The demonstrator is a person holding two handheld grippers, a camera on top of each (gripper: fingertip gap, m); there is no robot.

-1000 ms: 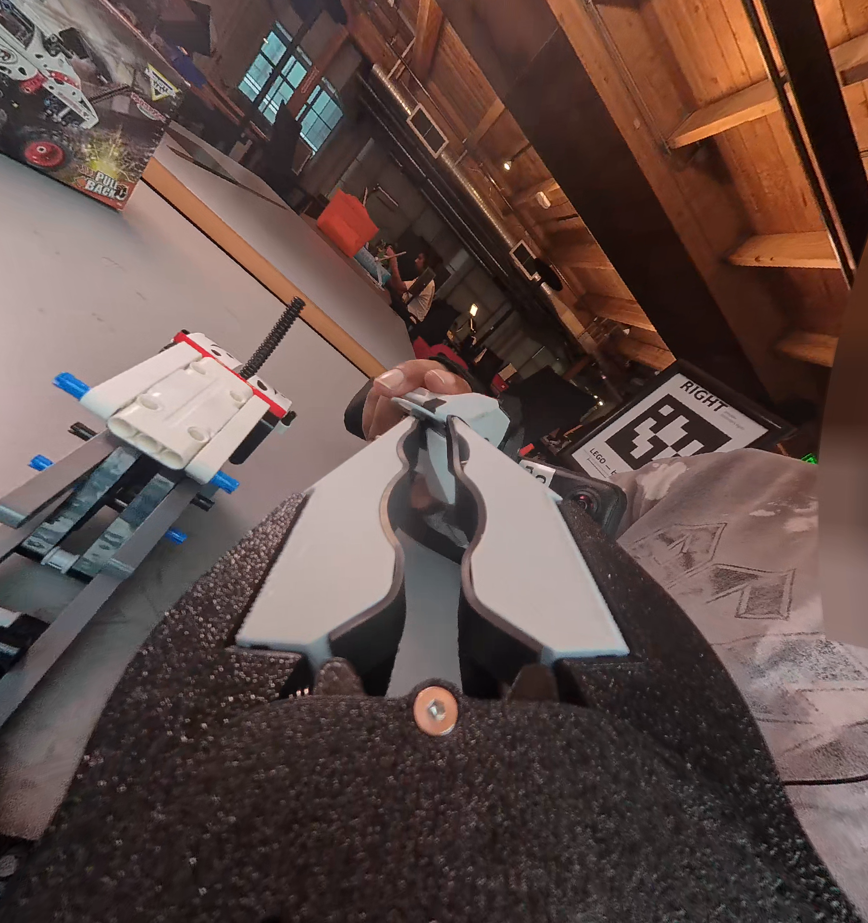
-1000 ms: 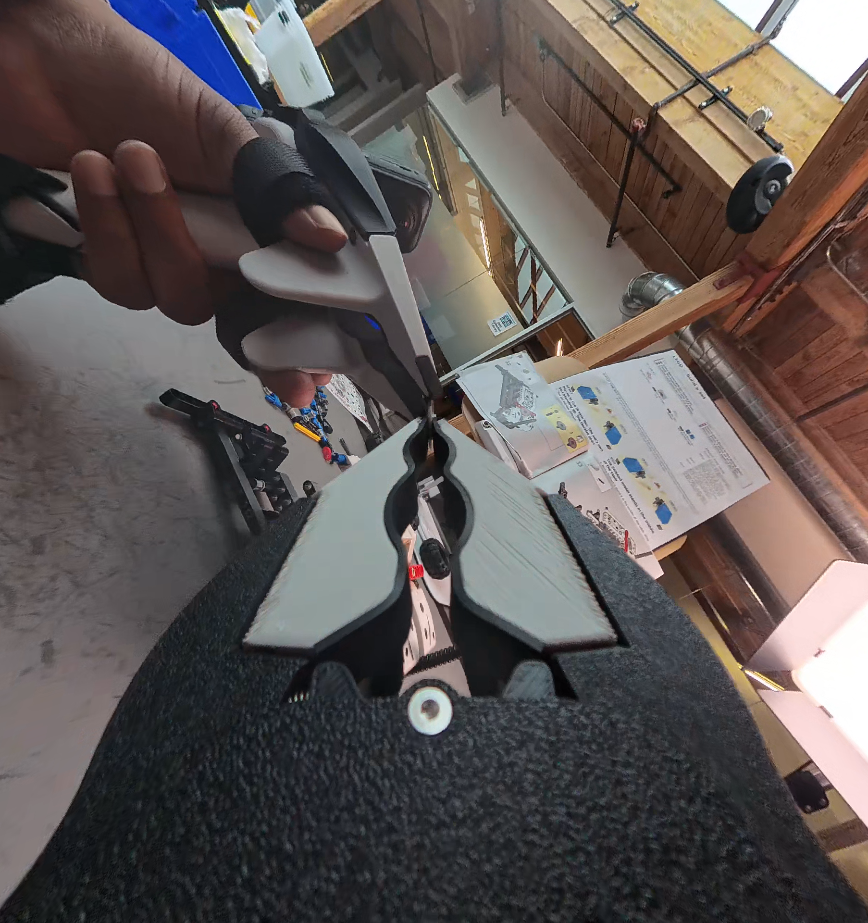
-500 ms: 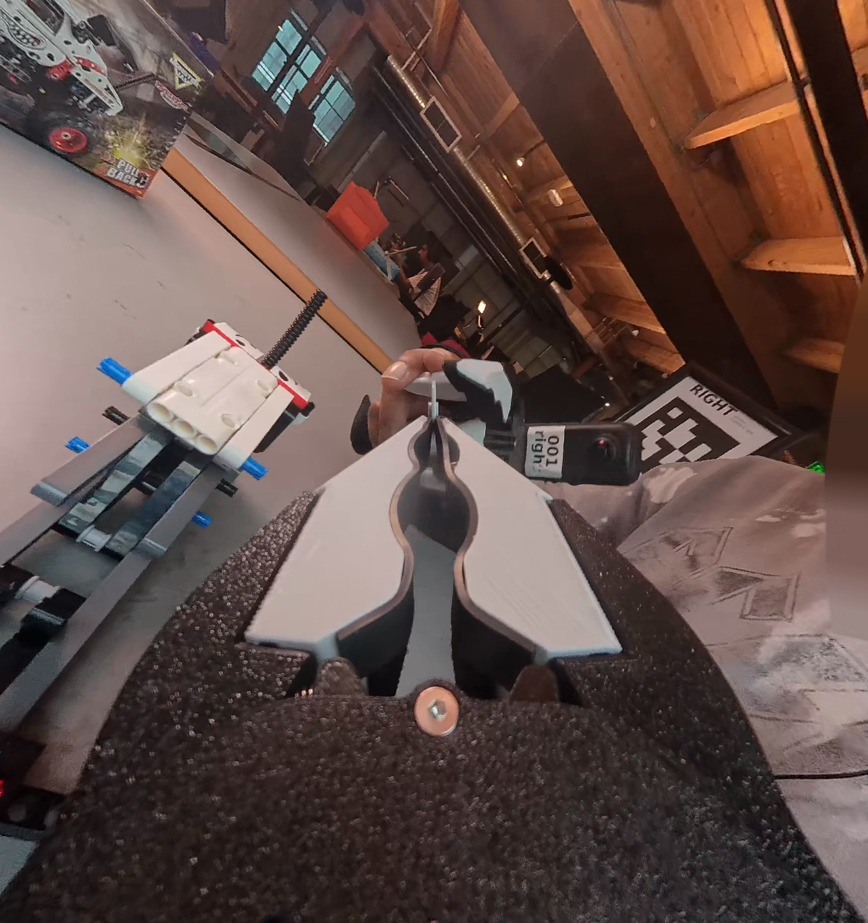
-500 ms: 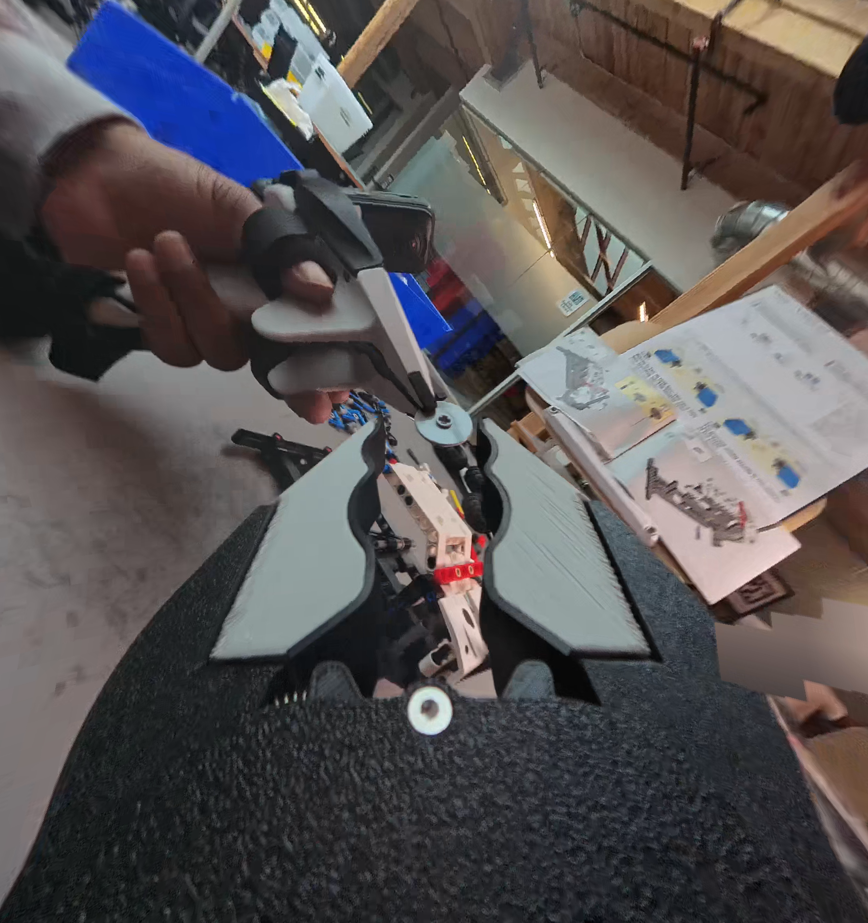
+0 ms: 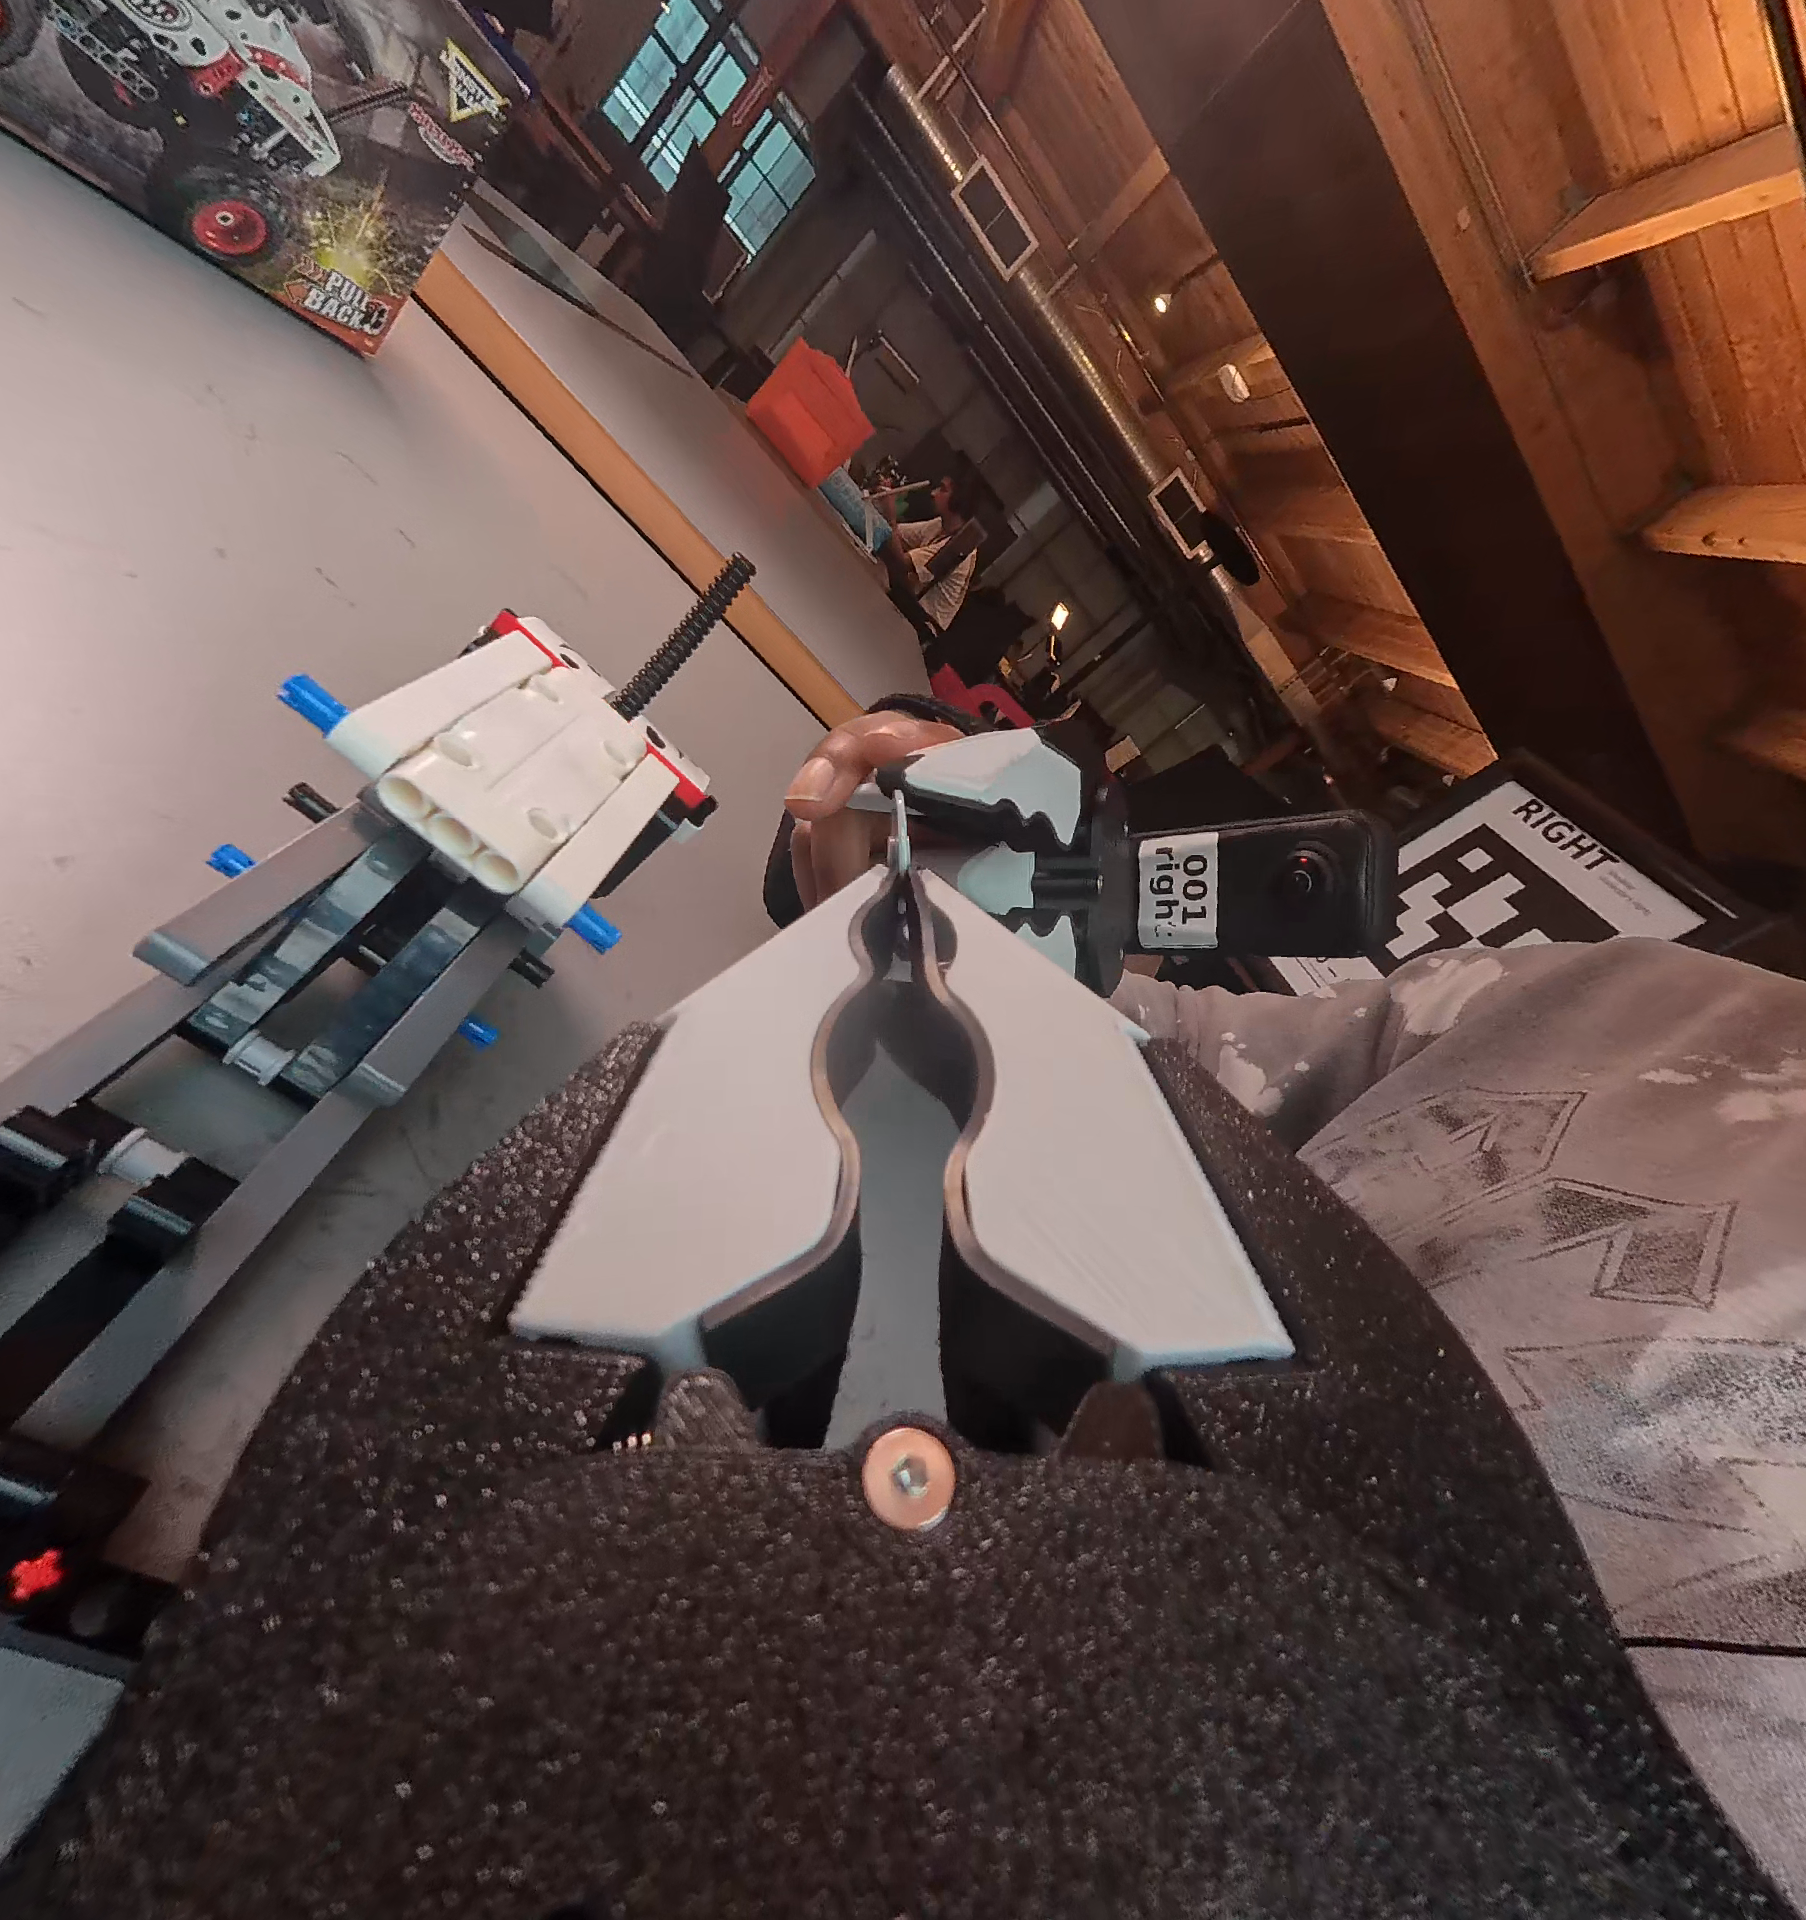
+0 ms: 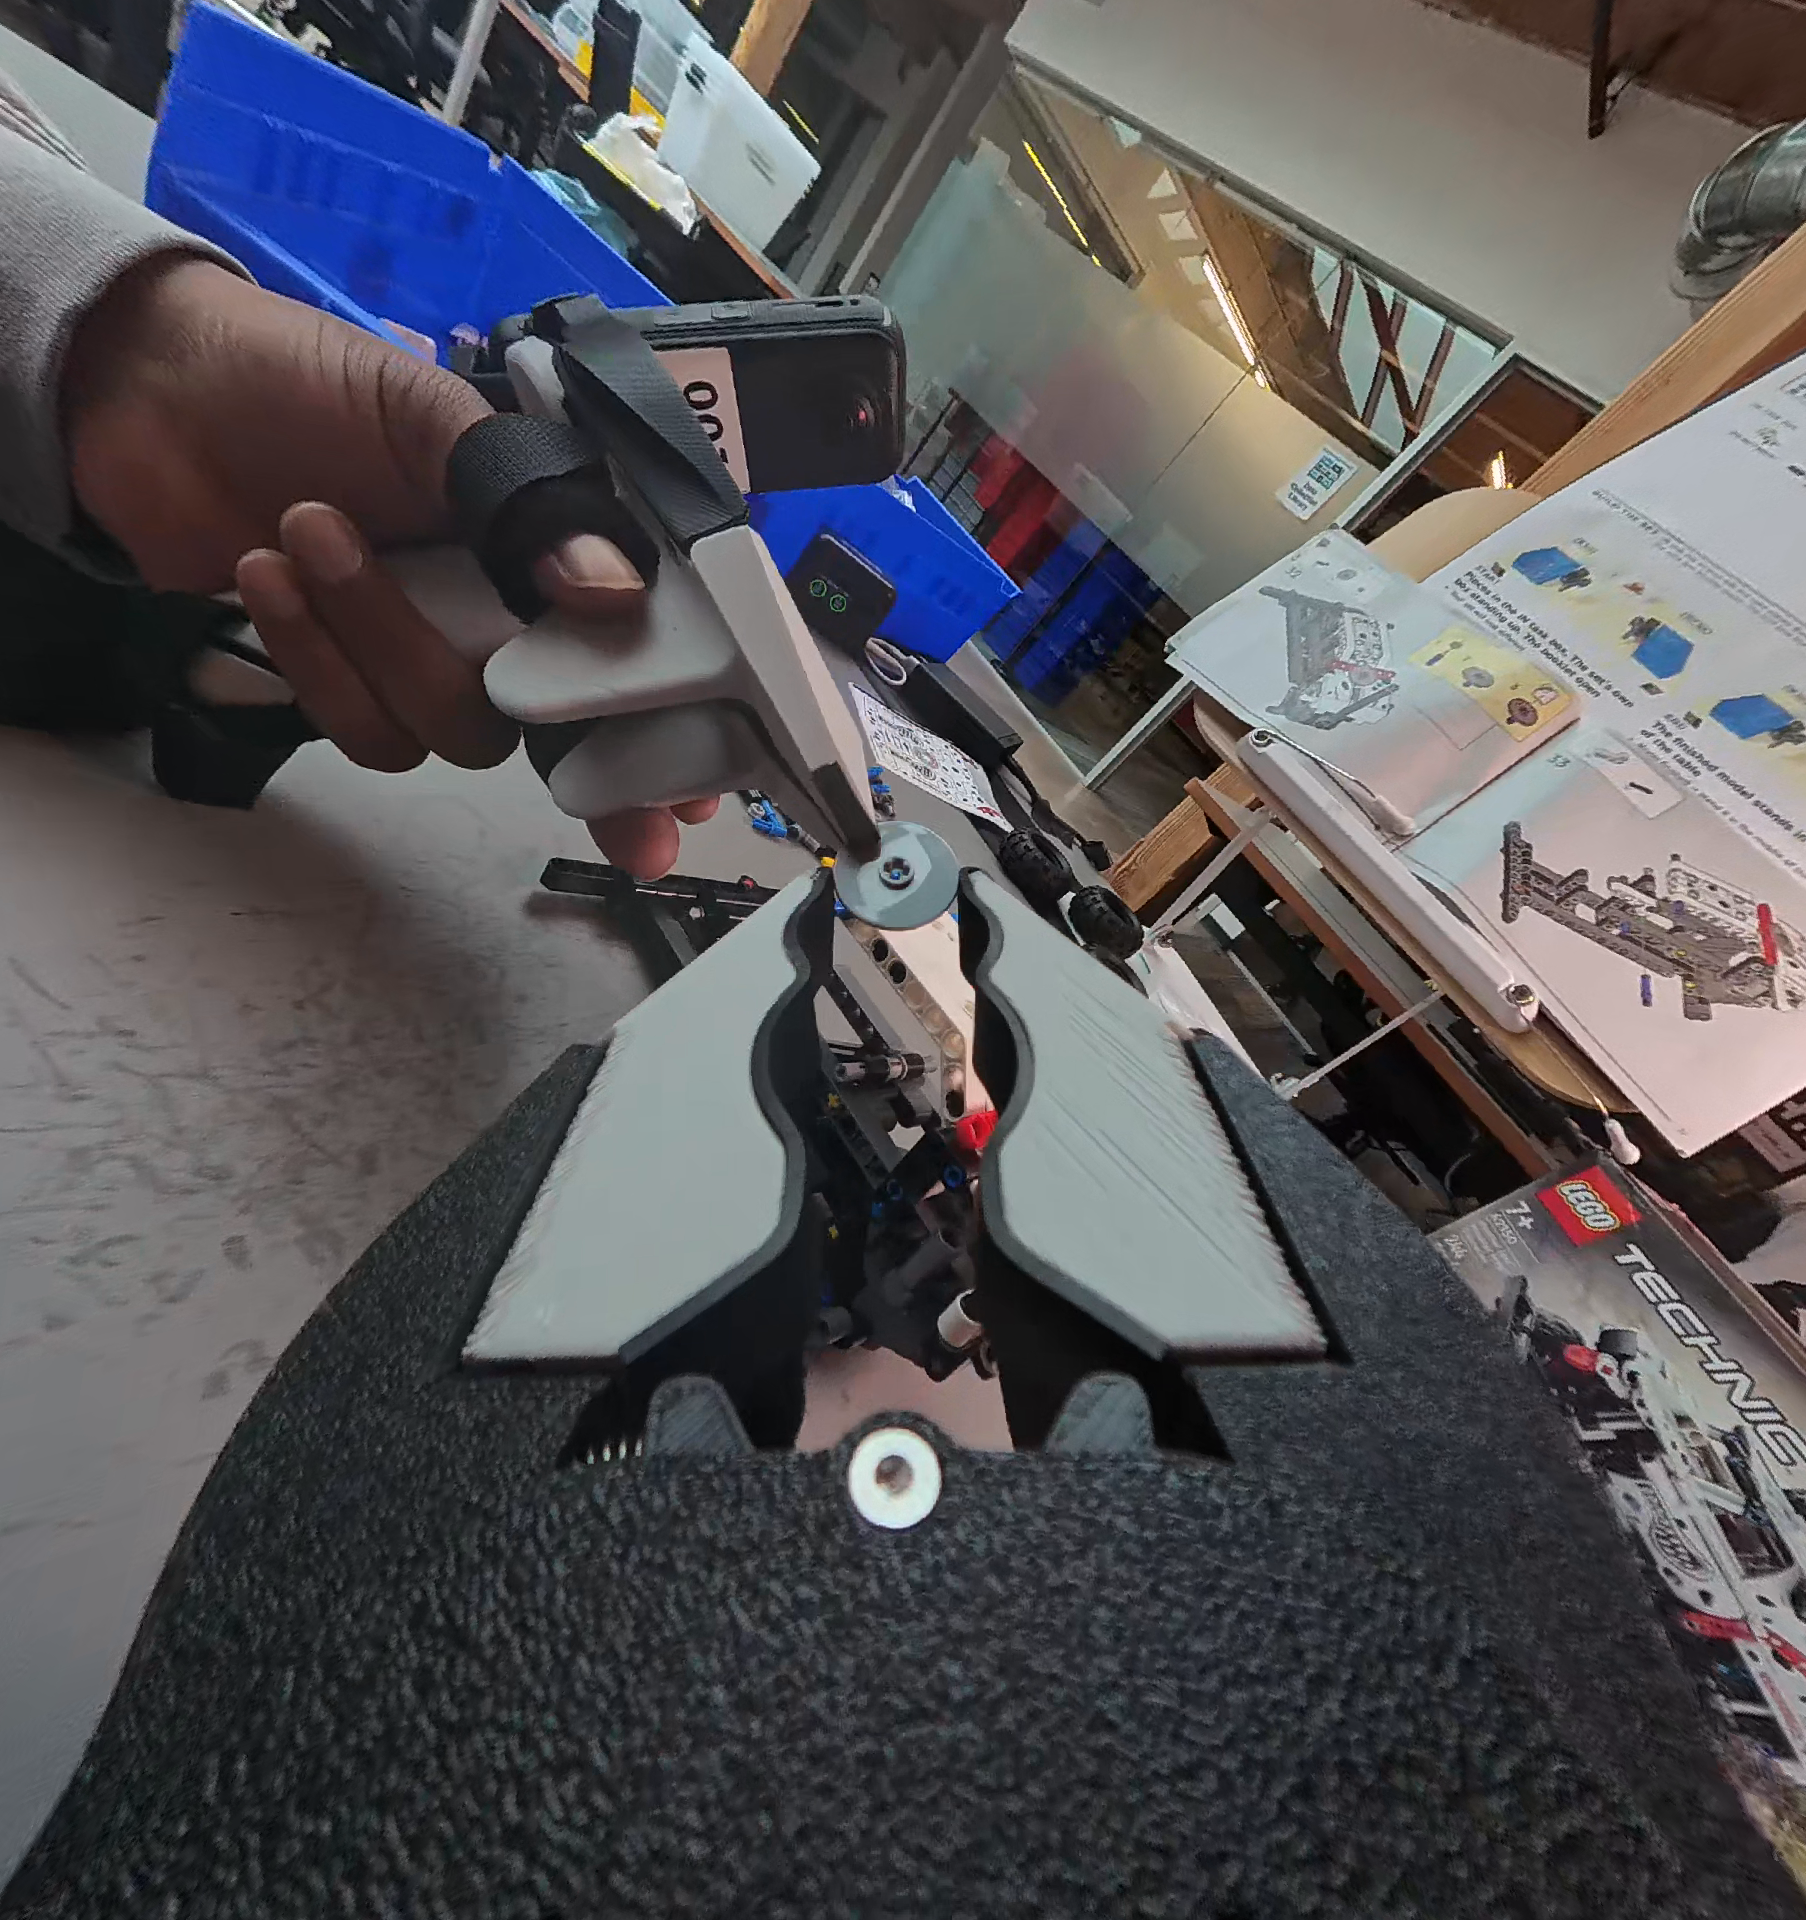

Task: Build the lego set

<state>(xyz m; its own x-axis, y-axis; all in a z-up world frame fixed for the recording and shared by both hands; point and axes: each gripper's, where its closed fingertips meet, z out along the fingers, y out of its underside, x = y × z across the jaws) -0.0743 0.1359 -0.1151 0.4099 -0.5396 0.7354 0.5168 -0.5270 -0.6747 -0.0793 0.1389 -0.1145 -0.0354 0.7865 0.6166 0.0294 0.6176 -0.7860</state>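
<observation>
Lego chassis (image 5: 379,935), grey beams under a white and red body with blue pins, lies on the worktop (image 5: 151,499) at left. A thin grey disc (image 6: 897,873) is pinched at its rim in the clenched jaws of the left gripper (image 5: 904,883). The right gripper (image 6: 894,914), shut on that disc a second ago, now has its jaws released just beneath it. The handover looks done; fitting it to the model comes next.
</observation>
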